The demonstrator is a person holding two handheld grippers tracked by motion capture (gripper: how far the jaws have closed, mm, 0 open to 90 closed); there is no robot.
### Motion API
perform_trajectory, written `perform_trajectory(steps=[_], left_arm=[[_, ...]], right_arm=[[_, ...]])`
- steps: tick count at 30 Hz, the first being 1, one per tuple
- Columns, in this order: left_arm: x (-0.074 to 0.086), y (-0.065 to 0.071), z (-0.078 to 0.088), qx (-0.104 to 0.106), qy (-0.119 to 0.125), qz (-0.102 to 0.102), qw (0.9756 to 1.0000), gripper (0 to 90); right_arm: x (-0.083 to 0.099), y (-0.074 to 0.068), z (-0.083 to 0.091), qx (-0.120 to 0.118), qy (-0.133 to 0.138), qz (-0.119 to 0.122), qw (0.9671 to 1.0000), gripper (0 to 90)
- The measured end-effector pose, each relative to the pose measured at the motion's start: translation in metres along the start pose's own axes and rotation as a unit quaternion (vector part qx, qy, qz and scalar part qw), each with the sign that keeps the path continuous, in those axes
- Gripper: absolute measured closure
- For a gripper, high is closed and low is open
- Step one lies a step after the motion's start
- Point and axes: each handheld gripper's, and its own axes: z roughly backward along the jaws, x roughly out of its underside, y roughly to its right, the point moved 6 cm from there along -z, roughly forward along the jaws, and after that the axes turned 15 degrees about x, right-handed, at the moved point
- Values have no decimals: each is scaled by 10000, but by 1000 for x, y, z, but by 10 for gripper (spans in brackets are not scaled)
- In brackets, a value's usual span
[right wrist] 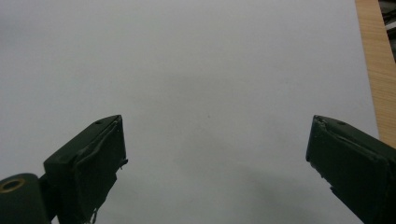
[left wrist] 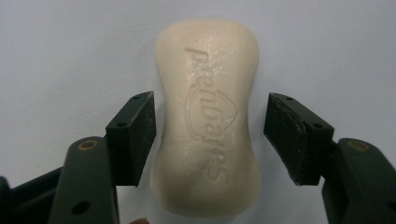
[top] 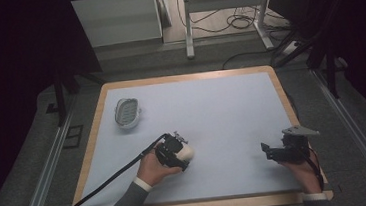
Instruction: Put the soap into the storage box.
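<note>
On the pale blue mat (top: 221,109) that covers the wooden table (top: 97,115), a cream bar of soap (left wrist: 208,116) lies flat near the front, left of centre, with its embossed brand name facing up. The left gripper (top: 174,153) is down over it, and in the left gripper view its two black jaws stand apart on either side of the bar's narrowed waist, the left one close against the soap's edge, the right one a clear gap away; nothing is clamped yet. Off to the right, well apart from the soap, the right gripper (top: 280,150) hovers above bare mat with its jaws spread wide and nothing between them. A small oval soap dish (top: 127,112) with a slotted bottom sits toward the far left corner, well away from both hands. I would guess the bar is firm and fairly light, but its surface looks smooth and a little glossy, with what may be tiny droplets, so it is likely to be slippery and could squirt out of a hard pinch. The waist, where the sides curve inward, seems the best place to take hold, since the wider ends would stop it sliding lengthwise.
</note>
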Motion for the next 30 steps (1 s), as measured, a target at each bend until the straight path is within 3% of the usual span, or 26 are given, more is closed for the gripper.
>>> perform_trajectory(steps=[11, 22, 30], left_arm=[[1, -1, -2, -106, -47, -65, 9999, 486], [0, -1, -2, -52, 18, -79, 10000, 491], [2, -2, -3, -93, -79, -130, 9998, 472]], right_arm=[[0, 1, 1, -21, 8, -57, 10000, 48], [1, 2, 0, 4, -10, -50, 10000, 48], [1, 2, 0, 20, -2, -51, 10000, 47]])
